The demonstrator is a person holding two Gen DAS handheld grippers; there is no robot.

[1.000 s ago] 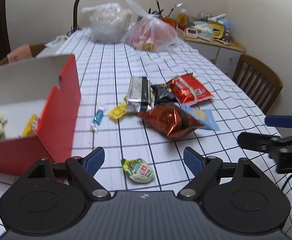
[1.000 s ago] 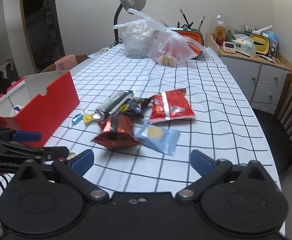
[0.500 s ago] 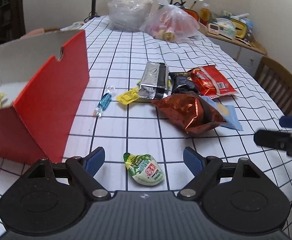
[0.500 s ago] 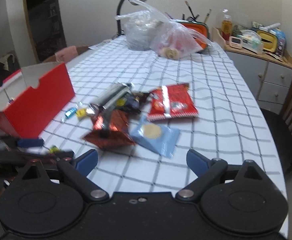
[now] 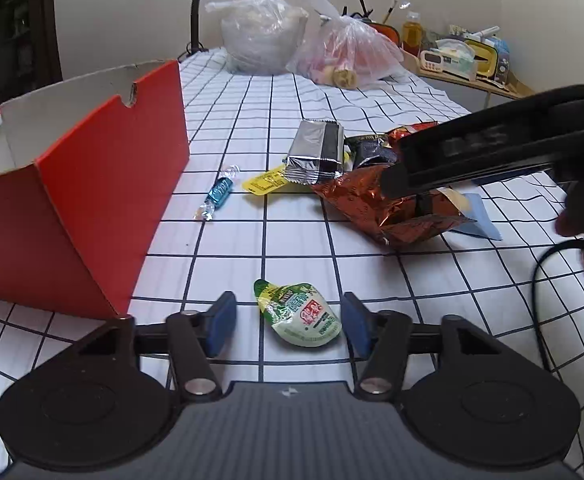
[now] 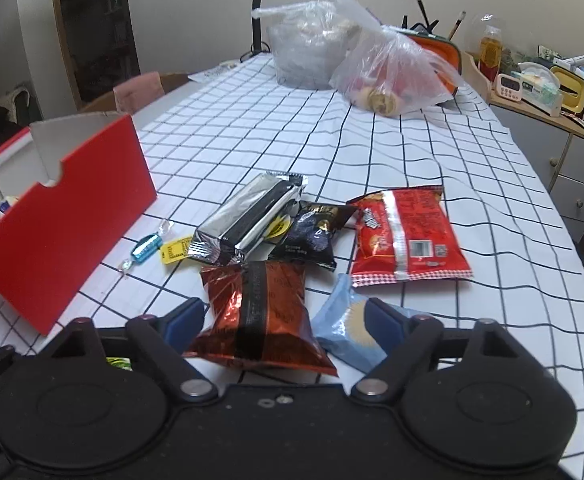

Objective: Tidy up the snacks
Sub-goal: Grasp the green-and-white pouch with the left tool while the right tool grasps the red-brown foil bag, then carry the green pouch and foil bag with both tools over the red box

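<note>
Gridded cloth (image 5: 292, 236); crinkled foil bag (image 6: 257, 312); cardboard box (image 5: 91, 208).

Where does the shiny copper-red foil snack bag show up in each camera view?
Left wrist view: the shiny copper-red foil snack bag lies right of centre, partly behind the right gripper's dark finger.
Right wrist view: the bag lies low at centre, between the gripper's blue pads.
Shared landmark: the red cardboard box, at the left in both views.
</note>
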